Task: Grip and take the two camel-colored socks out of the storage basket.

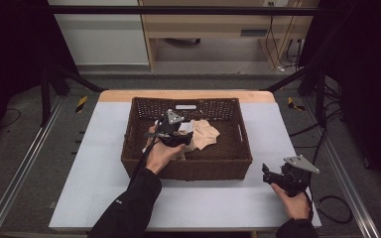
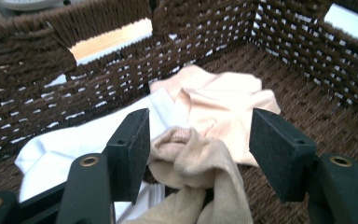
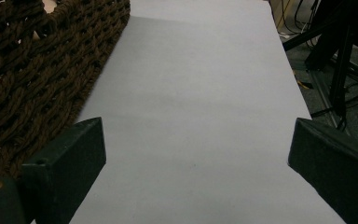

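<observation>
A brown woven basket (image 1: 186,168) stands in the middle of the table. Inside it lie a peach cloth (image 1: 206,133), a white cloth (image 2: 70,144) and a crumpled tan sock (image 2: 191,158). My left gripper (image 1: 178,134) is down inside the basket. In the left gripper view it (image 2: 200,135) stands open, with the tan sock lying between the jaws and the pads apart from it on the right side. My right gripper (image 1: 270,174) hovers over the table right of the basket's front corner. It (image 3: 196,154) is open with nothing between its jaws.
The grey table top (image 1: 99,148) has bare room left, right and in front of the basket. The basket wall (image 3: 28,70) sits close on the left in the right gripper view. Metal frame rails and cables run along both sides of the table.
</observation>
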